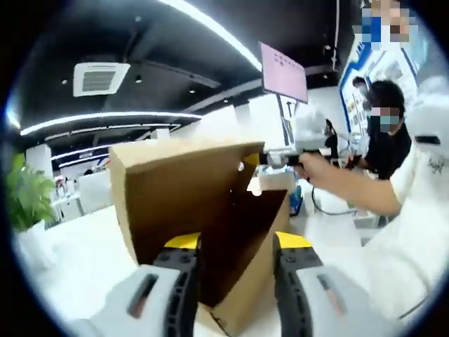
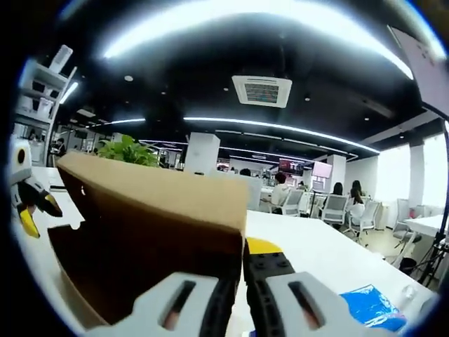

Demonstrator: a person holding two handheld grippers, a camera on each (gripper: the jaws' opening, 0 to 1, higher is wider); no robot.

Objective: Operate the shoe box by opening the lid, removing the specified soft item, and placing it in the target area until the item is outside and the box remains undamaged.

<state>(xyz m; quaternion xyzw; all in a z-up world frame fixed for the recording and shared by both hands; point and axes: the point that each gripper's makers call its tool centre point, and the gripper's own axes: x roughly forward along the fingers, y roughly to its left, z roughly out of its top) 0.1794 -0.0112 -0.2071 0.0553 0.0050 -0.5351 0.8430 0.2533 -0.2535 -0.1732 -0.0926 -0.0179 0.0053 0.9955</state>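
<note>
left tool [image 1: 235, 281] parted around the shoe box [image 1: 203, 210] wall, seemingly steadying it; right tool [image 2: 235, 295] pinched nearly closed on the raised cardboard lid [image 2: 154, 193] edge, probably keeping it open; box on the white tabletop [image 2: 330, 256], interior dark, soft item unseen.

Long ceiling lights [image 2: 280, 17] shine bright above me and burn out to white glare. The dark ceiling stays dim. The inside of the cardboard box [image 1: 238, 242] lies in shadow. Edges bend strongly, and my view looks slightly soft.
</note>
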